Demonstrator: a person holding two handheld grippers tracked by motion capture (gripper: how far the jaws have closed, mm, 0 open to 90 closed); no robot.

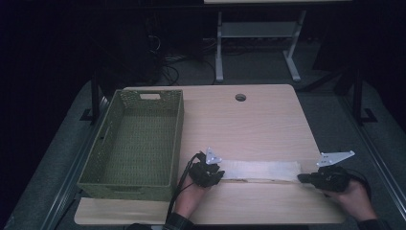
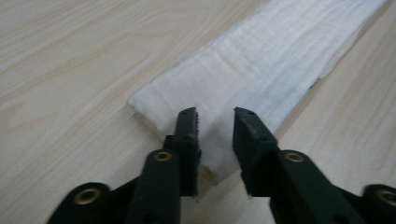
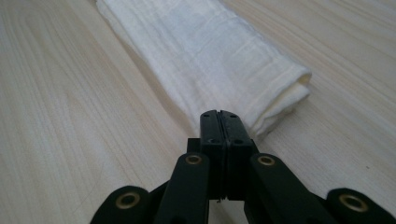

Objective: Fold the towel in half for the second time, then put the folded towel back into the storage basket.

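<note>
Since the folded strip lies flat along the near part of the counter, each label below runs from near to far.

Right claw [image 3: 219,116]: clenched tight; its tips meet at the near corner of the white folded cloth [image 3: 205,56], but whether any fabric is pinched between them I cannot tell.
Left claw [image 2: 215,116]: released, jaws parted with the cloth [image 2: 261,70] end lying between them, pads not pressing.
Cloth position: a long white strip [image 1: 261,170] on the counter [image 1: 249,124], stretched between the left claw [image 1: 210,171] and the right claw [image 1: 306,178], right of the green basket [image 1: 134,143].
Doing the step well: I judge a fold or lift is being set up; both ends need an equal bite through all layers, so the left claw should close low over the whole edge, and both hands rise together to keep the strip from sagging or unfolding.
Hard to make out: the number of layers, a yellowish spot under the left end, and the dim room beyond the counter.
Cut off: both forearms at the bottom edge of the high view.
</note>
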